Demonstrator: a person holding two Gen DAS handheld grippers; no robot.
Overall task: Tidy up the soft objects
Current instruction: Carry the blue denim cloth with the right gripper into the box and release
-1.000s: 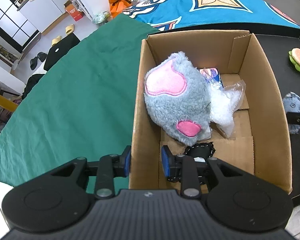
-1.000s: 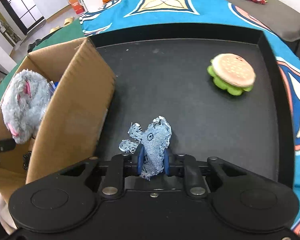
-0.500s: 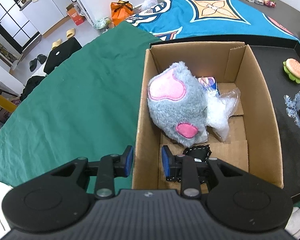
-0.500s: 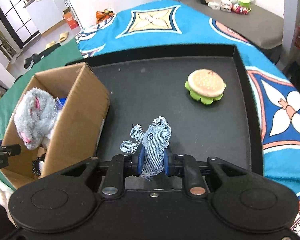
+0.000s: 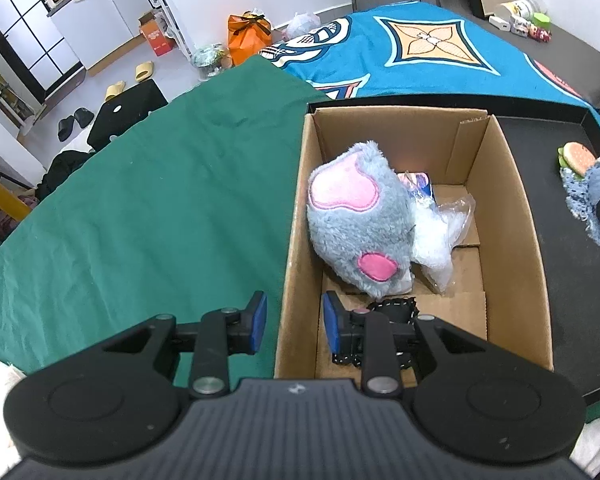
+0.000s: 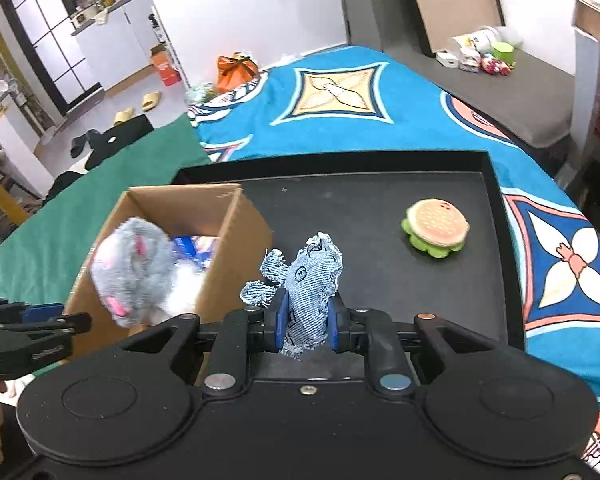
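Note:
My right gripper (image 6: 305, 318) is shut on a frayed blue denim toy (image 6: 310, 280) and holds it above the black tray (image 6: 496, 200), beside the box; the toy also shows in the left wrist view (image 5: 598, 200). The cardboard box (image 5: 520, 216) holds a grey and pink plush (image 5: 356, 220), a clear plastic bag (image 5: 440, 228), a blue packet (image 5: 420, 182) and a black stitched item (image 5: 392, 306). My left gripper (image 5: 294, 322) is open, its jaws straddling the box's near left wall (image 5: 290, 280). A burger plush (image 6: 436, 224) lies on the tray at the right.
The box (image 6: 240, 224) stands on the tray's left end. A green cloth (image 5: 140, 200) covers the table left of the box, and a blue patterned cloth (image 6: 340, 112) lies beyond the tray. The room's floor and cabinets lie behind.
My right gripper has risen with the denim toy and shifted left toward the box. The left gripper has risen slightly, still open over the box wall.

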